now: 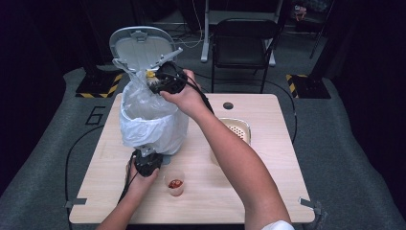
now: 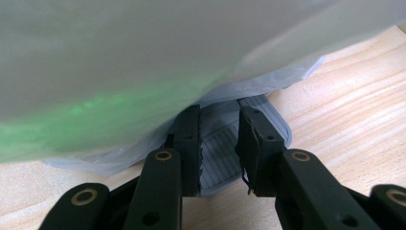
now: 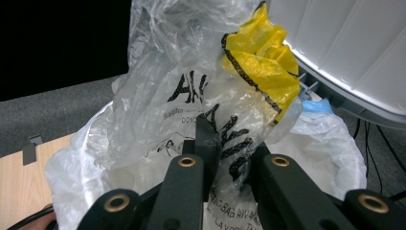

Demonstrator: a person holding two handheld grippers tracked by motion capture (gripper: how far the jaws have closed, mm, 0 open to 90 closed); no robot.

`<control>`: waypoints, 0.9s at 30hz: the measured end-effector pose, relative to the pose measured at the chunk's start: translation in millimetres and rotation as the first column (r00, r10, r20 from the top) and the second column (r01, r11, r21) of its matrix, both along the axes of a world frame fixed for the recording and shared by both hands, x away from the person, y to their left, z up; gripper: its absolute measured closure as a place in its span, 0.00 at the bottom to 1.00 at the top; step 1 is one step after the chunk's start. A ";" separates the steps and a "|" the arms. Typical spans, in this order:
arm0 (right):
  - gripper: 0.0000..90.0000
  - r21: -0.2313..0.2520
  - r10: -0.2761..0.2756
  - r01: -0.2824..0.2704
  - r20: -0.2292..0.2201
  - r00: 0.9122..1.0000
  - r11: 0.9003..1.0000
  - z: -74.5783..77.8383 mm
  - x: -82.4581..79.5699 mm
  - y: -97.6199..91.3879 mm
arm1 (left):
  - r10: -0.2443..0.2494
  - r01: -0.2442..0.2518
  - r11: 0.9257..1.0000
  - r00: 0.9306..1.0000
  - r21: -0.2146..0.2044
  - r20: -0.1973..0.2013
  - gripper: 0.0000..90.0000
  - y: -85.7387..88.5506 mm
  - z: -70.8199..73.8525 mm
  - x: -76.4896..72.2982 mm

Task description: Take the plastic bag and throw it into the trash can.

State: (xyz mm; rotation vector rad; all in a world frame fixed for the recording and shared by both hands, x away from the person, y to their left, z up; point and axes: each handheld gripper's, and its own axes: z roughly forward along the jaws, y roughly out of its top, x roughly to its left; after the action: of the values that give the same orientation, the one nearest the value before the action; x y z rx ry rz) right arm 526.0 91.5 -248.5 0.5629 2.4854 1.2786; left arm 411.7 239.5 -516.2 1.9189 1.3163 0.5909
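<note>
A grey pedal bin with a white liner [image 1: 153, 120] stands on the wooden table [image 1: 268, 191], its lid [image 1: 141, 48] raised. My left gripper [image 1: 146, 160] is low at the bin's foot. In the left gripper view its jaws [image 2: 220, 117] stand apart, resting on the ribbed grey pedal [image 2: 218, 158] under the overhanging liner [image 2: 143, 57]. My right gripper [image 1: 160, 81] is above the bin's mouth. It [image 3: 230, 143] is shut on a crumpled clear plastic bag [image 3: 191, 96] with black lettering and a yellow patch [image 3: 261, 62], held over the liner [image 3: 321, 143] beside the lid [image 3: 344, 43].
A small clear cup [image 1: 174, 183] with something red inside sits near the table's front, just right of my left hand. A pale perforated tray [image 1: 238, 129] lies at mid-right, partly behind my right forearm. A black folding chair [image 1: 244, 43] stands beyond the table.
</note>
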 end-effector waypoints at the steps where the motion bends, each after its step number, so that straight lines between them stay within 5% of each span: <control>1: 0.92 -0.002 -0.006 0.005 -0.006 1.000 1.000 -1.5 1.1 3.1 | 0.002 -0.002 1.000 1.000 -0.011 -0.006 0.78 -0.7 -0.2 -0.5; 7: 0.91 -0.010 -0.016 0.016 -0.003 1.000 1.000 -7.1 5.3 8.5 | 0.001 -0.001 1.000 1.000 -0.002 0.002 0.78 -0.2 -0.2 -0.1; 14: 0.61 -0.021 -0.081 0.081 0.019 0.997 0.996 -10.7 6.8 12.2 | 0.002 -0.002 1.000 1.000 0.004 0.003 0.78 0.2 -0.1 0.1; 18: 0.55 -0.020 -0.088 0.088 0.019 0.996 0.996 -11.5 7.9 10.9 | 0.000 0.000 1.000 1.000 -0.002 -0.001 0.78 -0.1 -0.1 -0.2; 23: 0.52 -0.059 -0.112 0.114 0.041 0.993 0.992 -13.5 7.7 11.6 | 0.000 0.000 1.000 1.000 0.004 0.002 0.78 0.3 0.0 0.1; 27: 0.48 -0.119 -0.117 0.117 0.003 0.993 0.986 -20.7 11.4 12.8 | 0.002 -0.002 1.000 1.000 0.000 0.002 0.78 0.1 -0.4 0.2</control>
State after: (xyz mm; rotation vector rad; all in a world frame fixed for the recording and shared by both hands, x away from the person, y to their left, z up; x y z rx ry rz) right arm 537.4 104.3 -269.2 0.6708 2.4718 1.0789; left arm 412.0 239.6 -516.7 1.9172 1.3175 0.5936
